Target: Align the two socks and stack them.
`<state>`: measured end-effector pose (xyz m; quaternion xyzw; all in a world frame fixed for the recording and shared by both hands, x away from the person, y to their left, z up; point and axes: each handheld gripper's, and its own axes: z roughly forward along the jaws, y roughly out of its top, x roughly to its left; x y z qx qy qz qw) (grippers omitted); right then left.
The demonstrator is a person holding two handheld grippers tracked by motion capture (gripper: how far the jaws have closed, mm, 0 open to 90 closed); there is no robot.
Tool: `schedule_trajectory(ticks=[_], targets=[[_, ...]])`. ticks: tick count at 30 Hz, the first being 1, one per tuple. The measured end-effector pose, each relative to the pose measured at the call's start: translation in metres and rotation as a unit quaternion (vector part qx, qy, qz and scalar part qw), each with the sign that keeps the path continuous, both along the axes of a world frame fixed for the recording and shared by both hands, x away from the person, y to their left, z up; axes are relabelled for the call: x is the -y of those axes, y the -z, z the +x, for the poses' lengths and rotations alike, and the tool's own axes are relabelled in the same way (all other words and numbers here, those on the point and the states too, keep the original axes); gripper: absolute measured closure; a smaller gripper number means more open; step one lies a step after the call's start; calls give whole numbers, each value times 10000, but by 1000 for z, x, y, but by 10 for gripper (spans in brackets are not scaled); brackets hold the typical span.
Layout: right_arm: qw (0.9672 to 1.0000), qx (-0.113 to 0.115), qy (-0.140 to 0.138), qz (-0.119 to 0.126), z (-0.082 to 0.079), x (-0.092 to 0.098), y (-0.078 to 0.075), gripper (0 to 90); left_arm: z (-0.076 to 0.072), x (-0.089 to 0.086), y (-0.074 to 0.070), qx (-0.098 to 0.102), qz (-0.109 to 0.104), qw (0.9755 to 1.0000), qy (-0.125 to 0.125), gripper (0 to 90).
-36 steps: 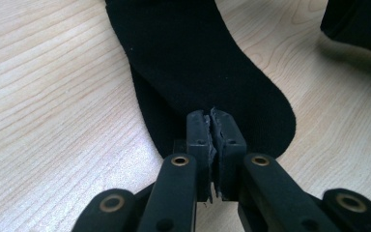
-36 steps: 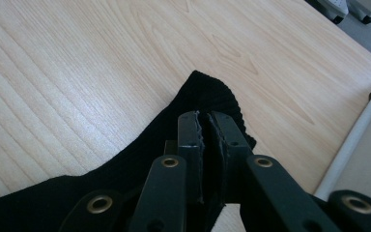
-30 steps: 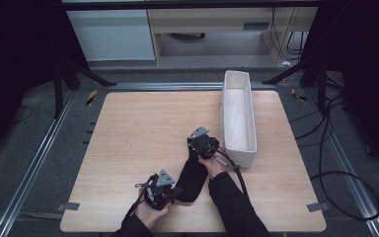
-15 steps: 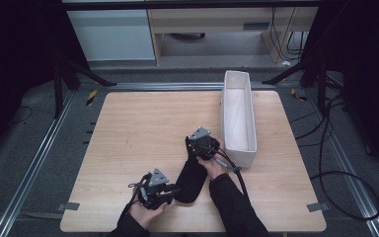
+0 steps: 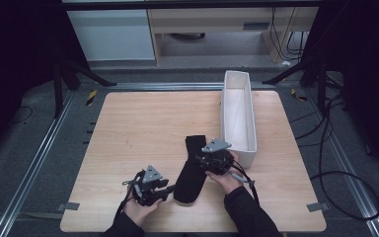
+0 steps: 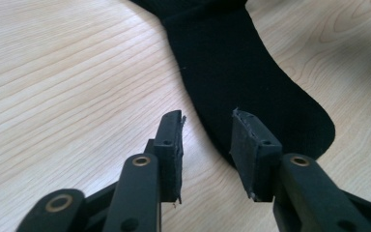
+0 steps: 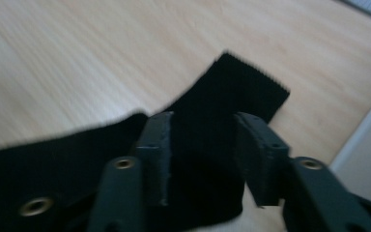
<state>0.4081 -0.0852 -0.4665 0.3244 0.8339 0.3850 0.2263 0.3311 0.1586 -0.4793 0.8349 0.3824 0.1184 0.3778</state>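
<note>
Black sock (image 5: 191, 168) lying flat on table (image 5: 128, 133) beside white bin (image 5: 238, 116), released: left gripper (image 6: 206, 129) and right gripper (image 7: 203, 140) both just spread, nothing pinched; advisable to withdraw level, avoiding snagging fabric.

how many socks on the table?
1. A single black sock lies flat on the wooden table, left of the white bin, between the two grippers. The bin's interior looks empty.

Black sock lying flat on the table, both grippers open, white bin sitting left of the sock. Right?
Not quite: the white bin stands right of the black sock, as the high view shows. The rest holds: sock flat on the table, left gripper and right gripper open.
</note>
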Motion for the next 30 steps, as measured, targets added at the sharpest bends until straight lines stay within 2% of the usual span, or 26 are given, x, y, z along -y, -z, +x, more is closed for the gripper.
schedule_trajectory(ticks=[1, 3, 8, 13, 16, 19, 22, 25, 27, 30], targets=[[10000, -41, -6, -67, -2, 3, 5, 659, 1, 3, 1, 9, 40, 10000, 38, 618], [9998, -175, 20, -45, -2, 7, 14, 705, 1, 8, 4, 43, 115, 9999, 96, 602], [9993, -296, 162, -159, 0, 12, 34, 723, 0, 16, 9, 97, 427, 9988, 202, 593], [9991, -374, 149, -114, -2, 10, 36, 720, -1, 14, 10, 62, 652, 9977, 190, 584], [9990, -434, 92, 9, -5, 6, 37, 683, -2, 8, 9, 63, 820, 9965, 160, 570], [9989, -453, 34, 121, -10, 0, 38, 647, -3, 0, 8, 108, 895, 9959, 83, 561], [9986, -498, -24, 200, -13, -5, 39, 618, -4, -8, 4, 143, 866, 9961, -28, 555], [9985, -497, -83, 234, -16, -10, 39, 602, -7, -13, -2, 180, 599, 9979, -161, 528], [9983, -504, -102, 263, -17, -11, 40, 596, -11, -10, -4, 201, 532, 9983, -136, 499], [9984, -463, -86, 316, -17, -9, 37, 630, -16, -3, -2, 136, 602, 9981, 16, 475]])
